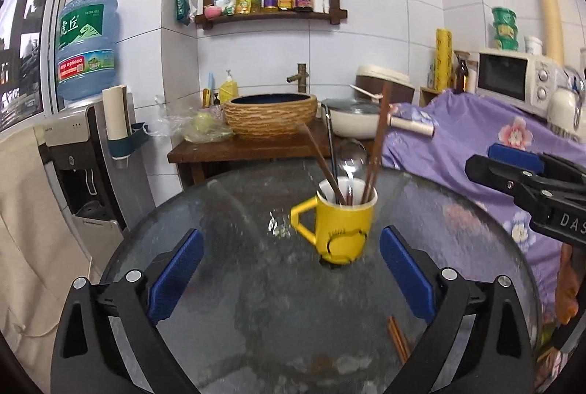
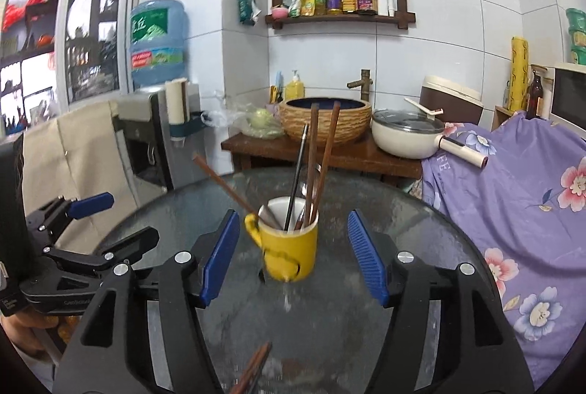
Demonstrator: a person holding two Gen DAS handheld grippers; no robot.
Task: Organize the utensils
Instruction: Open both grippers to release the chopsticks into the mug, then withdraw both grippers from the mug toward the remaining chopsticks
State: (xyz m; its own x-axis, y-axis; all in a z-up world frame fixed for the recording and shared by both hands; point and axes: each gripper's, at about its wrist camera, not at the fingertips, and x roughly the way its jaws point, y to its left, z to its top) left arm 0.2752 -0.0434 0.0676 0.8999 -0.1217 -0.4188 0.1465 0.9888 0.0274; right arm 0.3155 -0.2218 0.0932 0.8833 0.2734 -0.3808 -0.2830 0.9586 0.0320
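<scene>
A yellow mug [image 1: 338, 229] stands upright on the round glass table [image 1: 227, 211]. It holds brown chopsticks [image 1: 377, 141] and a metal ladle [image 1: 353, 158]. It also shows in the right wrist view [image 2: 289, 249], with chopsticks [image 2: 322, 167] and a dark metal handle [image 2: 296, 174]. A loose pair of brown chopsticks [image 1: 398, 339] lies on the glass near me, also seen in the right wrist view [image 2: 252, 372]. My left gripper [image 1: 291, 275] is open and empty, short of the mug. My right gripper [image 2: 293, 260] is open, its fingers either side of the mug, not touching.
A wooden stand [image 1: 256, 147] behind the table holds a woven basin [image 1: 271, 115] and a white pot [image 1: 353, 117]. A water dispenser [image 1: 77, 152] stands at left. A purple floral cloth [image 2: 531, 196] covers a counter at right, with a microwave [image 1: 512, 79].
</scene>
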